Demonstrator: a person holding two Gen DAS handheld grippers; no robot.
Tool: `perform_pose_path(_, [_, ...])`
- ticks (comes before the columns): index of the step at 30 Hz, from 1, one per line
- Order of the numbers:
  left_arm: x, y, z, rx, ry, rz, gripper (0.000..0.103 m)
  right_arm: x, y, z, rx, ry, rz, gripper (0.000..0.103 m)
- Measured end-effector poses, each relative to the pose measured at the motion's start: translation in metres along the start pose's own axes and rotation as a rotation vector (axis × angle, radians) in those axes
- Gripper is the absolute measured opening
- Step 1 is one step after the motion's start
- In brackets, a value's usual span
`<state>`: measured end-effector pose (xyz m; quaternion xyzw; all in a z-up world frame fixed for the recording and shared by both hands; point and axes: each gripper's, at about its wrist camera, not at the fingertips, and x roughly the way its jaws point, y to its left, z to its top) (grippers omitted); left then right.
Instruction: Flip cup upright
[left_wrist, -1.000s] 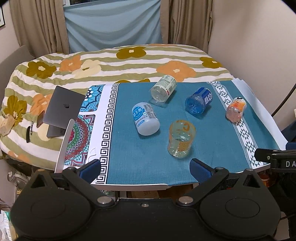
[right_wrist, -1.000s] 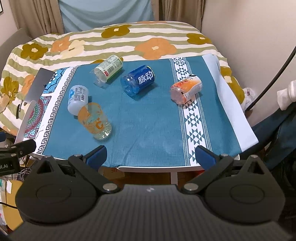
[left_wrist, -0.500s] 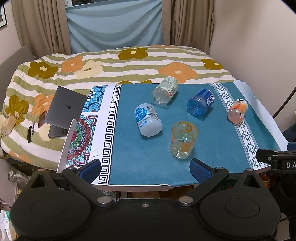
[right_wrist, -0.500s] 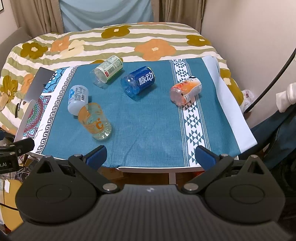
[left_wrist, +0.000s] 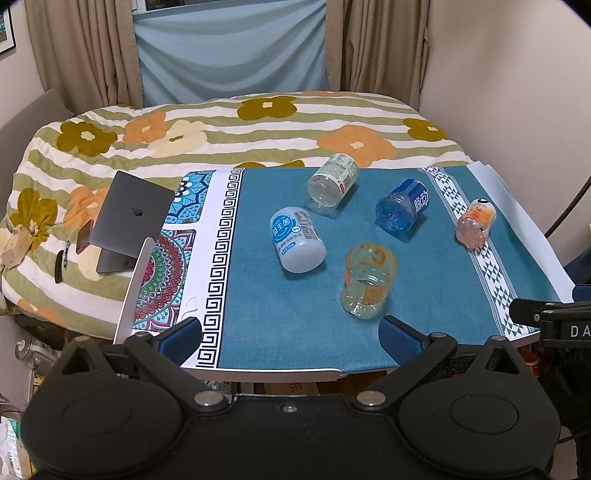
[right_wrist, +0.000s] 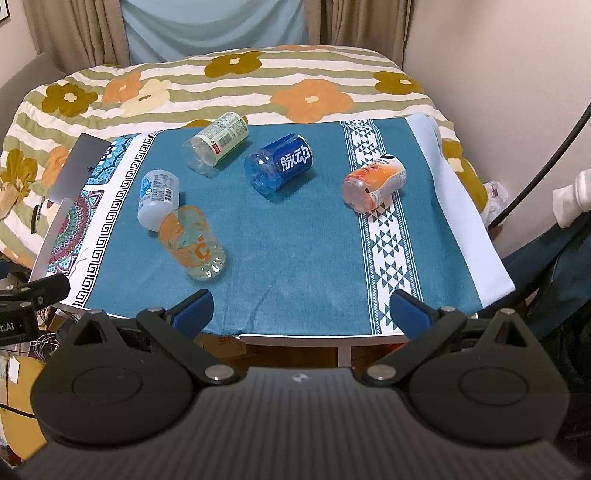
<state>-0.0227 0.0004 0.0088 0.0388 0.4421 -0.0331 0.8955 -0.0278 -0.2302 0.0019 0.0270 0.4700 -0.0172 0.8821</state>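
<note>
Cup position: orange cup (left_wrist: 368, 280) was found on its side, near centre of bench (left_wrist: 461, 295).
Handling: judged light, thin, slippery plastic; mid-wall hold advised.
Grippers: left gripper (left_wrist: 290, 332) and right gripper (right_wrist: 301, 309) were spread wide, empty.

5 cups (left_wrist: 369, 280), 1 laptop (left_wrist: 129, 221), 1 cloth (left_wrist: 424, 295)

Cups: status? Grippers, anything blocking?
Left gripper and right gripper open, short of table. Five cups on their sides; orange-print cup nearest. Path clear.
</note>
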Motion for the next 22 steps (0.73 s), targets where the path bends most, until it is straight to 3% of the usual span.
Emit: perform_pose_path(22, [0.0039,0.0036,0.005,-0.013,-0.029,-0.003,0.103,0.0009,0.0019,0.0015,0.0,0.001,-0.002,0.103])
